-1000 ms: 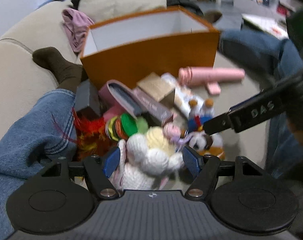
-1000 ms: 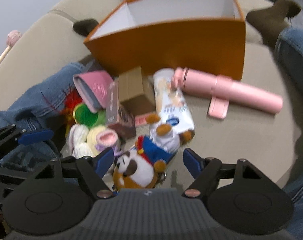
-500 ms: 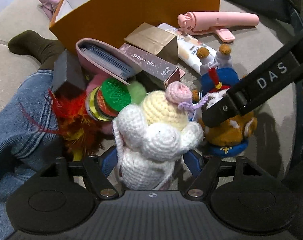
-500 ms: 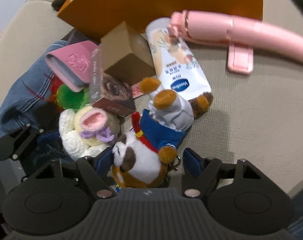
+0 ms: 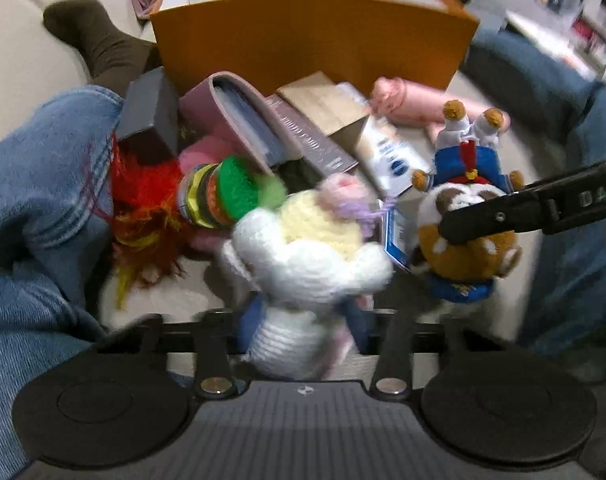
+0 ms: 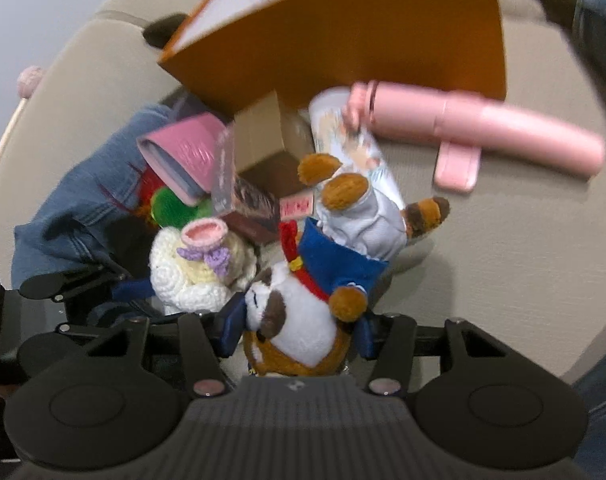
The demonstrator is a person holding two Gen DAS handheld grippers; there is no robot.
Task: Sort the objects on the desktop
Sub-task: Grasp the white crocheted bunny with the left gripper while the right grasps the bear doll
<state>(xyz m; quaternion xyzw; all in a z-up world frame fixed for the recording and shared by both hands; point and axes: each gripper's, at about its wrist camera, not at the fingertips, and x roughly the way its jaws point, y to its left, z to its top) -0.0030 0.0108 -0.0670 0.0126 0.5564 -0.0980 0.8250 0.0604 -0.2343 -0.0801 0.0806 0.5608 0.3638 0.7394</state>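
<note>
My left gripper (image 5: 303, 326) is shut on a white crocheted doll (image 5: 303, 272) with a yellow head and pink hat; the doll also shows in the right wrist view (image 6: 191, 276). My right gripper (image 6: 297, 334) is shut on a brown and white plush animal in a blue coat (image 6: 303, 300), held head first; it also shows in the left wrist view (image 5: 463, 220). An open orange box (image 5: 311, 40) stands behind the pile, seen too in the right wrist view (image 6: 343, 40).
A pink album (image 5: 231, 116), brown cardboard box (image 5: 327, 104), dark card box (image 5: 311, 144), cream tube (image 6: 355, 148), pink handheld fan (image 6: 483, 128), green and red fluffy toys (image 5: 231, 188) lie before the box. Jeans-clad legs (image 5: 35, 184) flank the pile on a beige sofa.
Both grippers have closed on their toys and lifted them a little. The doll and plush animal now sit higher, toward the orange box.
</note>
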